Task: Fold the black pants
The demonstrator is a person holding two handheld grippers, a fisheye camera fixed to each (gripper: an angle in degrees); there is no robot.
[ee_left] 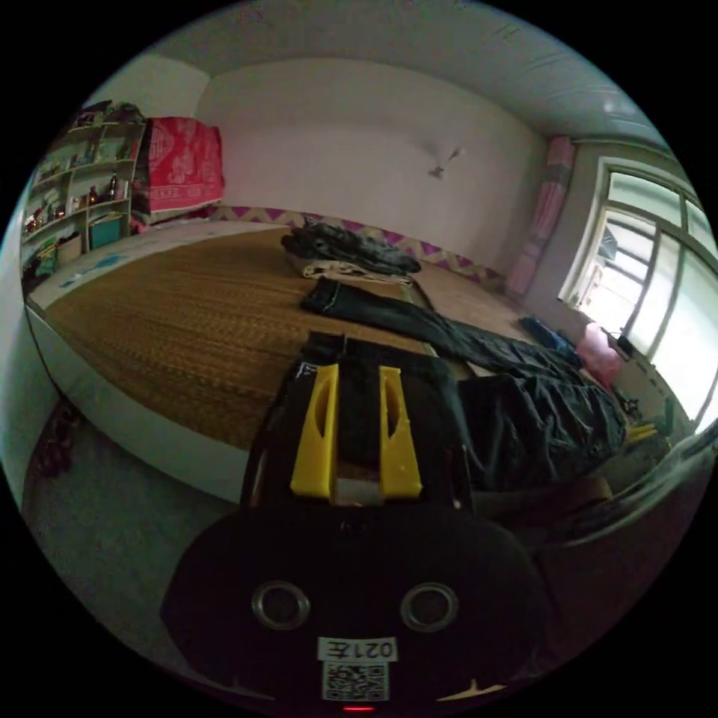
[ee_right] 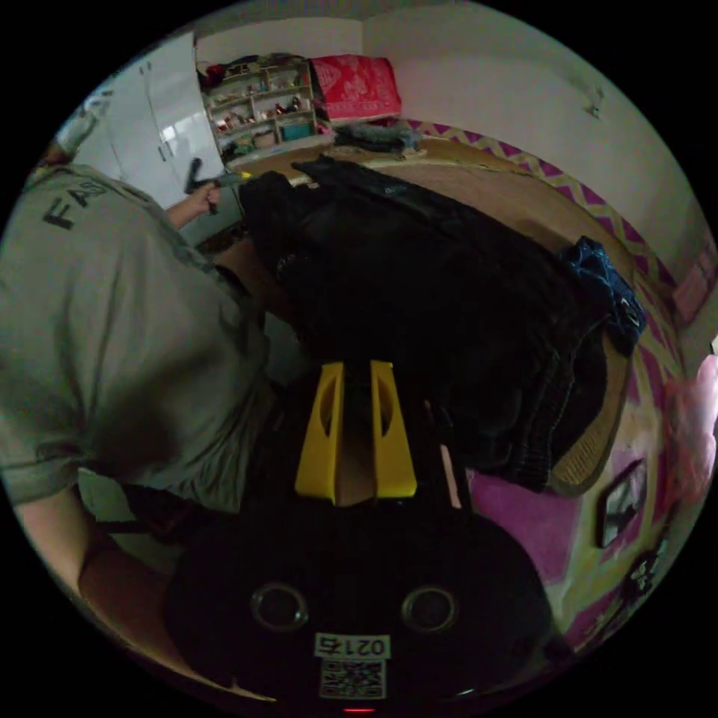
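mostly black pants [ee_right: 449, 314], folds lost in shadow beyond right claw [ee_right: 357, 374]

I see a wide bed [ee_left: 172, 329] covered with a brown woven mat [ee_left: 202, 299], white at its edge, with grey floor [ee_left: 112, 523] below it. On the mat, the black pants [ee_left: 419, 404] lie at the near edge, bunched toward the window side. Just beyond them a second dark garment [ee_left: 389, 314] stretches flat across the mat. Farther back, near the wall, I see a small pile of clothes [ee_left: 348, 250], dark pieces on top of a pale one. In the right gripper view the black pants [ee_right: 419, 299] spread over the mat [ee_right: 516, 194], with a blue garment [ee_right: 602, 288] beside them near the corner of the bed [ee_right: 591, 449].
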